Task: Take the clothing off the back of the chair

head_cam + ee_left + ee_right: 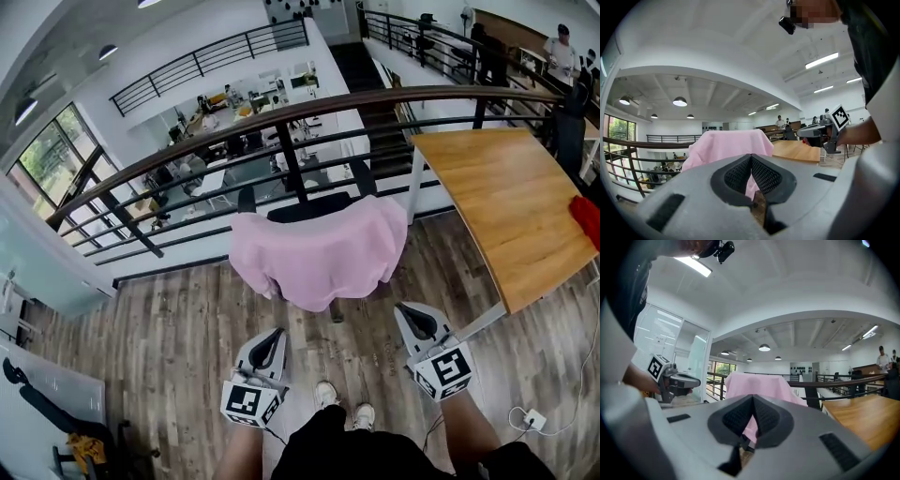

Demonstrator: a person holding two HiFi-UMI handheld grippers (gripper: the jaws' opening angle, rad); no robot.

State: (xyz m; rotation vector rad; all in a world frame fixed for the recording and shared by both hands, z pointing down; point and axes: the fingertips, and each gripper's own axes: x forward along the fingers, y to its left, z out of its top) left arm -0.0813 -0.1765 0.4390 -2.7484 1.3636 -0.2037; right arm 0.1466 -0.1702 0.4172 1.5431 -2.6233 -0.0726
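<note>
A pink garment (321,249) hangs draped over the back of a dark chair (309,207) that stands in front of the railing. My left gripper (275,336) is held short of its lower left part, shut and empty. My right gripper (409,313) is level with it at the garment's lower right, also shut and empty. Neither touches the cloth. In the left gripper view the pink garment (725,145) fills the middle beyond the closed left gripper (751,159), with the right gripper (813,132) off to the side. The right gripper view shows the pink garment (757,385) ahead of the closed right gripper (753,401).
A dark railing (281,117) runs behind the chair, with a drop to a lower floor beyond. A wooden table (511,202) stands at the right with a red item (588,217) on its edge. A power strip (532,419) lies on the wood floor (169,347).
</note>
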